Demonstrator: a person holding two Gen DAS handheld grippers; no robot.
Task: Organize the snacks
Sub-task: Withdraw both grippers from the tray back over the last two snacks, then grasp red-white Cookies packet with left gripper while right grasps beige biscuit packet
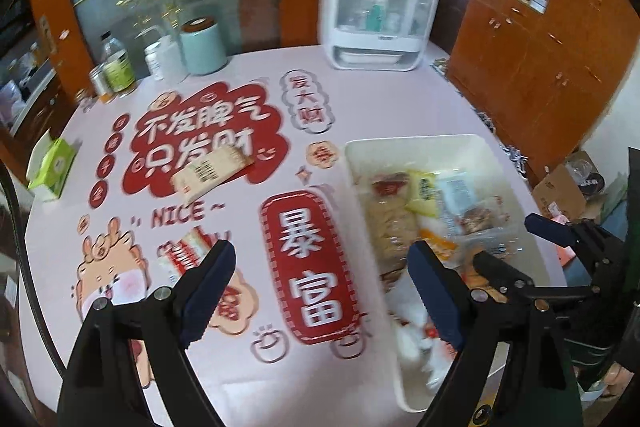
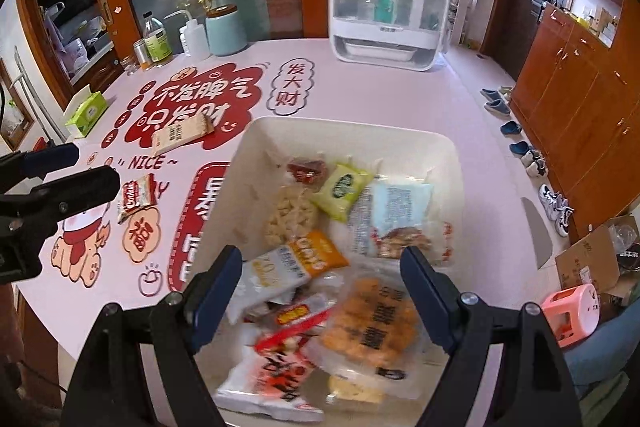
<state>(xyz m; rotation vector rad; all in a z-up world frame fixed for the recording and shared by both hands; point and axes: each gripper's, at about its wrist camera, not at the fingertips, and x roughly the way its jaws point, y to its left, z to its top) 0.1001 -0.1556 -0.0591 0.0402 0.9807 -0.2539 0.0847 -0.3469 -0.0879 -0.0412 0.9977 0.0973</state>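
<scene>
A white countertop cabinet with a clear front is set at the far edge of the table, and bottles are seen inside it. To its left, a pale blue canister with a brown lid is placed beside a white squeeze bottle, a clear bottle with a green label and a small metal tin. A green tissue box is found at the far left edge. The table is covered with a pink cloth printed with red and white characters. On the right, wooden cupboards are lined along the wall, with shoes laid in a row before them. A cardboard box and a pink stool are seen on the floor at the near right.
</scene>
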